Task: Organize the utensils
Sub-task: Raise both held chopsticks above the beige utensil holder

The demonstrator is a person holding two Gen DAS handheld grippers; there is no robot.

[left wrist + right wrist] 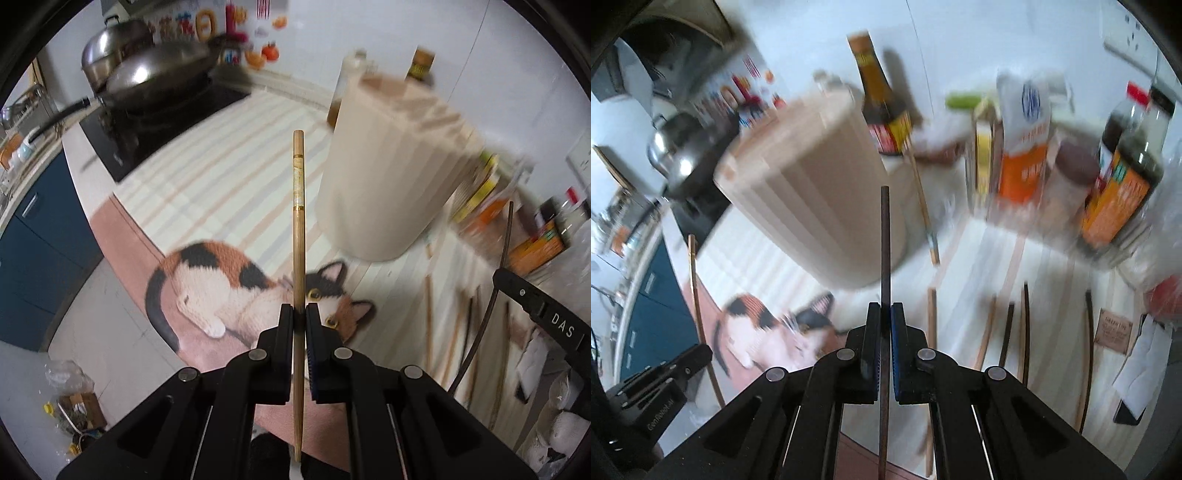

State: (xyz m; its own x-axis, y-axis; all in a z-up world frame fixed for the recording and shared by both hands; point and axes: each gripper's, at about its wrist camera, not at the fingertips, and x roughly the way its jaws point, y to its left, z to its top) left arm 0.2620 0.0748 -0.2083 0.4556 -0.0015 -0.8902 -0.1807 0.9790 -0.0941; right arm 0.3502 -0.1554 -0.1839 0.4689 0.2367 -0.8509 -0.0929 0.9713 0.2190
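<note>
Left hand-held gripper [300, 310], seen from its wrist camera, raised above the counter [229, 177] and pointing toward the beige ribbed holder [391, 173]; its jaws are closed on a pale bamboo chopstick [298, 229], which stands upright between them, gold bands near its upper end. Right hand-held gripper [885, 310], likewise raised, jaws closed on a dark brown chopstick [885, 240] that runs straight up past the fingertips toward the same holder [820, 184]. The holder is a tall, fluted, cream-coloured cylinder standing on the striped mat [207, 192], blurred in both views. Loose chopsticks [1025, 325], pale and dark, lie on the mat to the right of the holder, well apart from it. A cat-print mat [221, 288] lies at the counter edge; a wok [159, 70] sits on the hob; sauce bottles [1123, 184] stand along the wall.
</note>
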